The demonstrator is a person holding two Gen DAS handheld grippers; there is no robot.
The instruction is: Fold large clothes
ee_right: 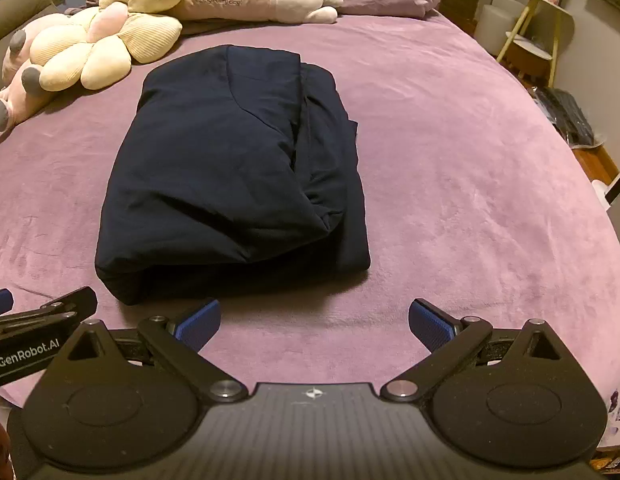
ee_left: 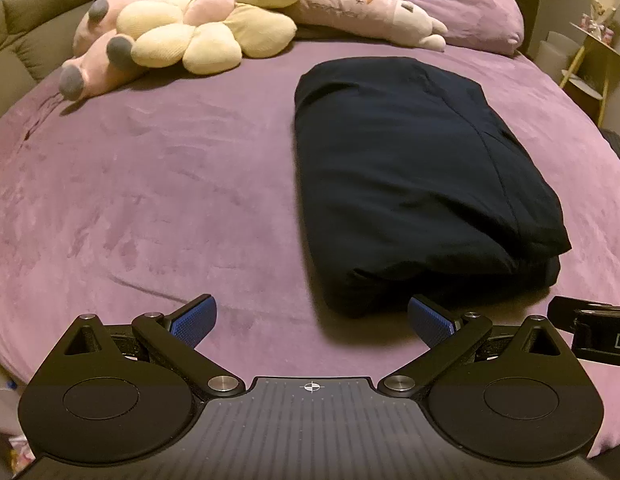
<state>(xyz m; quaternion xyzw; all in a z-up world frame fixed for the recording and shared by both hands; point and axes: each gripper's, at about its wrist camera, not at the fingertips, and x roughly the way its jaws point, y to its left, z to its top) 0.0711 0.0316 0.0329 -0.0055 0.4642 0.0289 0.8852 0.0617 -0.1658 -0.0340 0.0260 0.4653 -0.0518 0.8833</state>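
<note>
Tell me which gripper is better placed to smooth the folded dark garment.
Probably the left gripper: its open right finger sits just at the dark garment near edge. The right gripper, also open, faces mostly bare purple bedspread.

**Dim, warm light and heavy fisheye bend**

You are working in low, yellowish room light. The dark garment (ee_left: 414,184) reads nearly black, its folds barely showing, and it throws a soft shadow toward you on the bed (ee_left: 150,200). Both views bow strongly at the edges, with black corners. The garment's left edge looks slightly smeared in the left view.
</note>
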